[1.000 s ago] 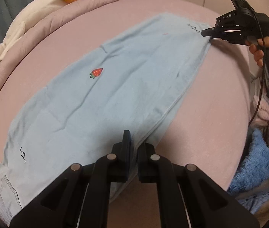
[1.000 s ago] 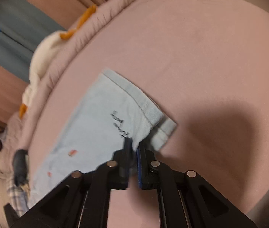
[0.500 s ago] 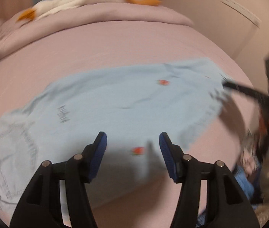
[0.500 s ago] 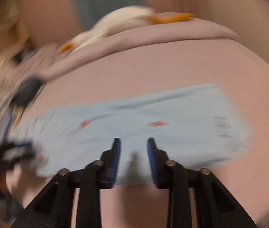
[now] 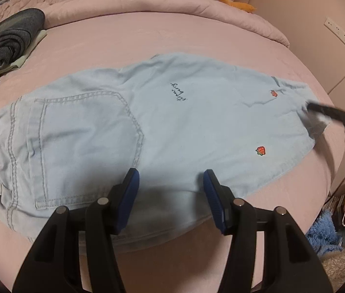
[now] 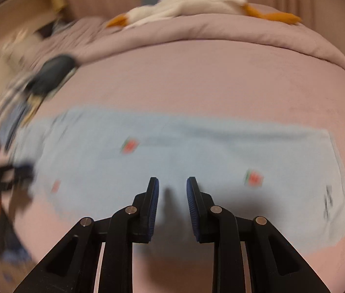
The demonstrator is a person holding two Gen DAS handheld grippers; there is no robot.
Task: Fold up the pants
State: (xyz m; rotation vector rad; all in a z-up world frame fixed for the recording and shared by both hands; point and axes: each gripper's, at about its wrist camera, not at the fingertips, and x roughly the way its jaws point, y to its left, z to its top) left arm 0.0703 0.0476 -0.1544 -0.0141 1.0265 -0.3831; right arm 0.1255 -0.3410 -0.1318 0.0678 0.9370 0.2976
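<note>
Light-blue pants [image 5: 162,131] lie folded lengthwise on a pink bed [image 5: 172,34], both the left hand-held gripper [image 5: 171,190] and right hand-held gripper [image 6: 172,195] hovering empty, jaws apart, apparently poised for another fold.

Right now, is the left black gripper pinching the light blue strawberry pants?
Apart. The left wrist view shows the left gripper open above the pants, nothing between its blue pads.

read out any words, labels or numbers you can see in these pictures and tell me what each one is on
Dark cursive embroidery on the light blue pants, near the middle: two short words, sideways, not legible enough to quote.
Dark mark near the pants' right end in the right wrist view: too blurred to read.
Strawberry patches: pictures, no text.
Nothing else carries readable text.
</note>
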